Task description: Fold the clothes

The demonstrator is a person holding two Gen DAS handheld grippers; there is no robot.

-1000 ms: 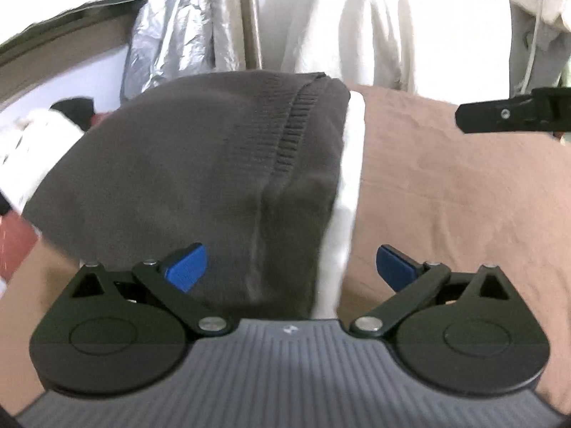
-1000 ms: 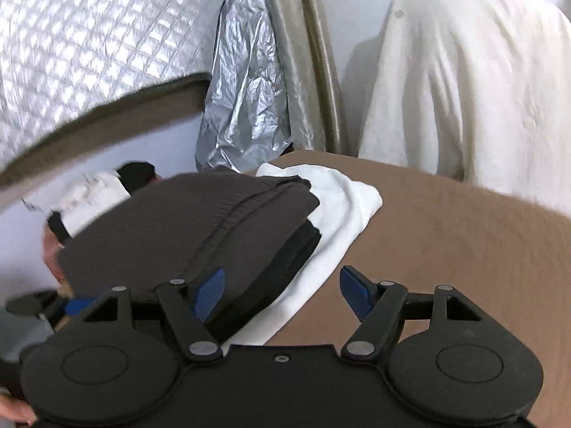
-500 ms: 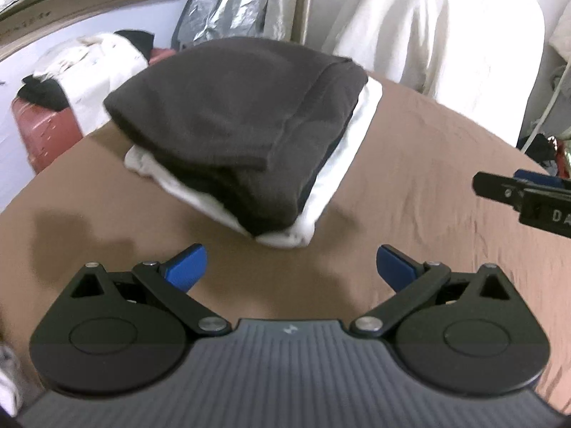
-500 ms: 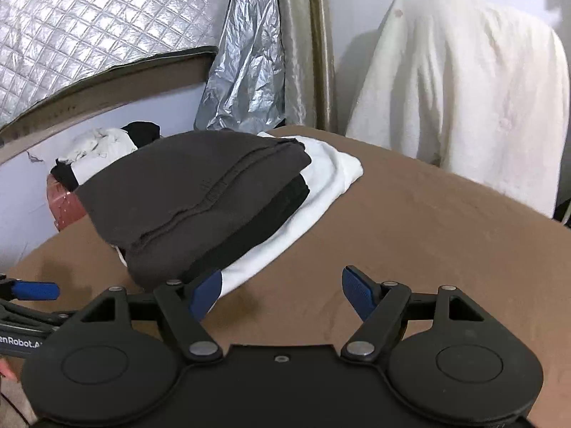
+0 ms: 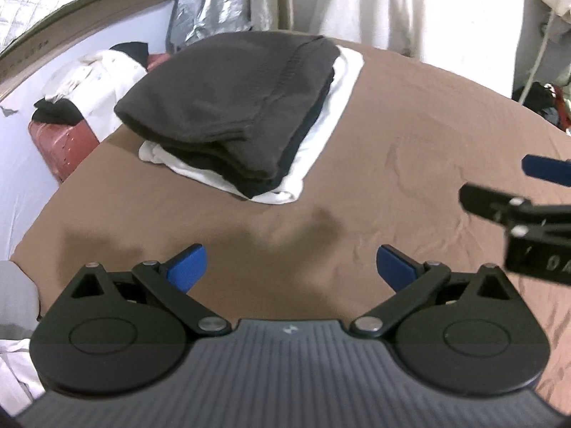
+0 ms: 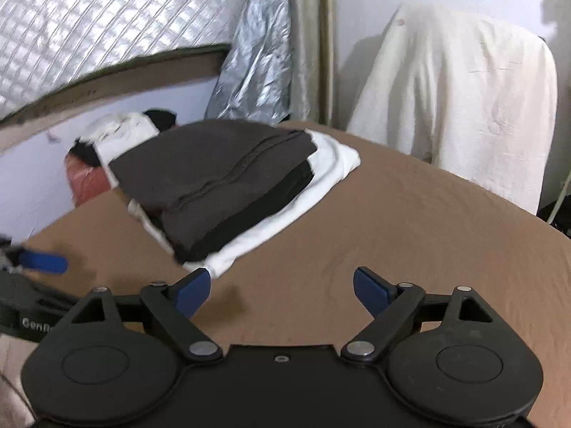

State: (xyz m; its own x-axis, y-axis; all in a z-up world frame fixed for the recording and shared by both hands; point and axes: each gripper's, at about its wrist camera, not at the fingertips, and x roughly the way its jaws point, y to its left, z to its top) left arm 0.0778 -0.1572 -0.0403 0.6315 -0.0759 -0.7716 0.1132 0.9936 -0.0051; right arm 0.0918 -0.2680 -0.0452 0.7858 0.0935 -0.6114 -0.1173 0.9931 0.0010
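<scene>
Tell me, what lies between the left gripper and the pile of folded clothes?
Only bare brown sheet, as the left wrist view shows. The left gripper stands open, apart from the pile of folded clothes.

Soft indoor light, blown-out white cloth (image 5: 410,7), slight motion blur, strong fisheye bending at edges

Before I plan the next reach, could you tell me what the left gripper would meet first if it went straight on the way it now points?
Probably the bare brown bed cover: the left gripper, jaws open and empty, tilts down short of the folded clothes stack.
</scene>
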